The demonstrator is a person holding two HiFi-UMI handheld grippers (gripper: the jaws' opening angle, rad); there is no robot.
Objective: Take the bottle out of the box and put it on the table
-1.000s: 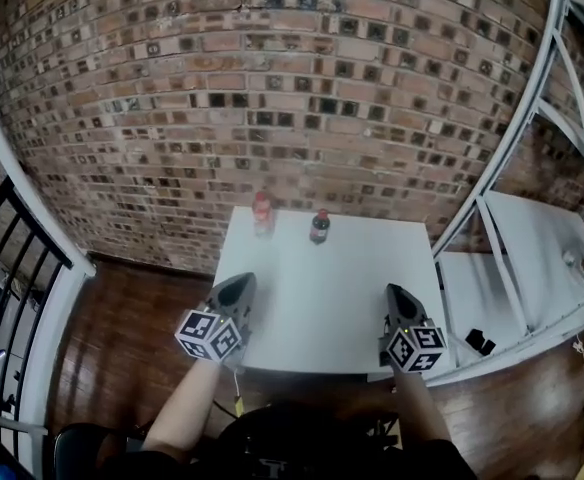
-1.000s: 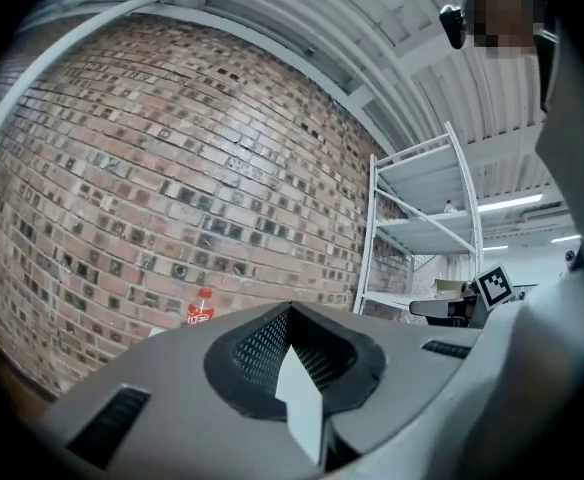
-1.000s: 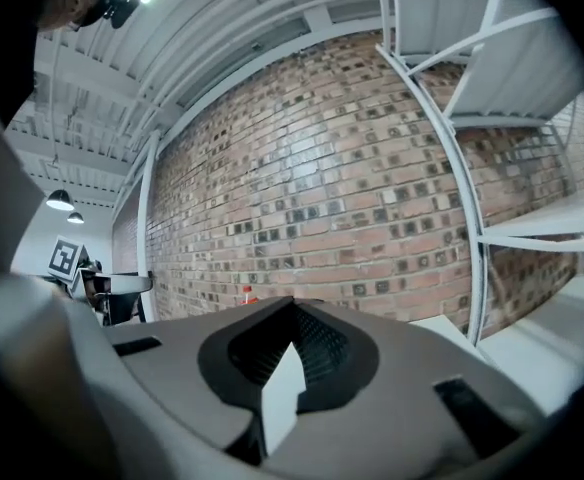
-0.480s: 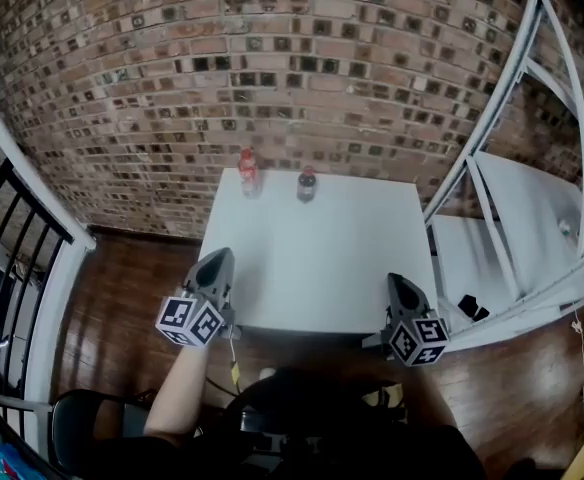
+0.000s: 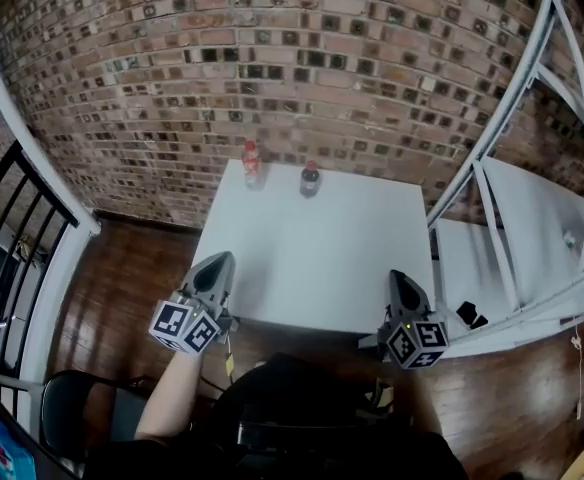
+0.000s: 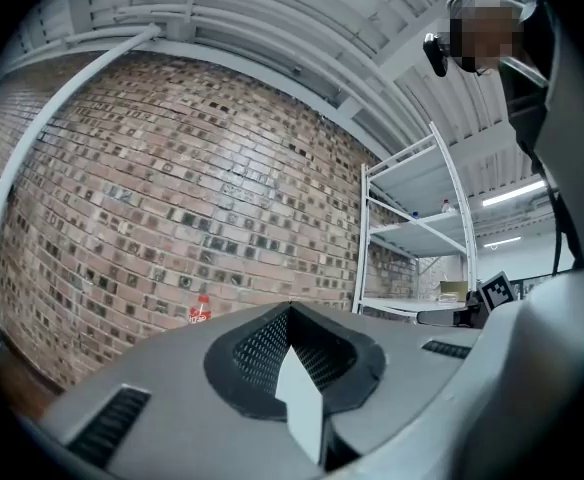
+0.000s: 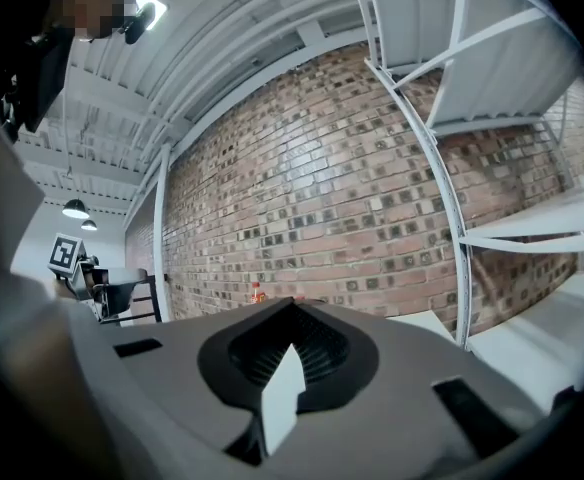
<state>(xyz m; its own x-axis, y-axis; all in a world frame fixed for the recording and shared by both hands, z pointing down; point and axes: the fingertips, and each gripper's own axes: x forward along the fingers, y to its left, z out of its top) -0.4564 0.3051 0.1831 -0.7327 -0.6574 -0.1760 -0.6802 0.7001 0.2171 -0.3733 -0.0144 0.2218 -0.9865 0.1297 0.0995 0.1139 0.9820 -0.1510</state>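
You hold the left gripper (image 5: 218, 264) and right gripper (image 5: 401, 280) over the near edge of the white table (image 5: 322, 258), the jaws of each pressed together and empty. A red-labelled bottle (image 5: 252, 163) and a dark bottle (image 5: 310, 180) stand well apart from them at the far edge, below the brick wall (image 5: 272, 68). White shelving (image 5: 532, 218) flanks the right.

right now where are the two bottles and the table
red bottle (image 5: 253, 163), head view, on its red label
dark bottle (image 5: 311, 181), head view, on its dark body
table (image 5: 317, 268), head view, on its bare white top
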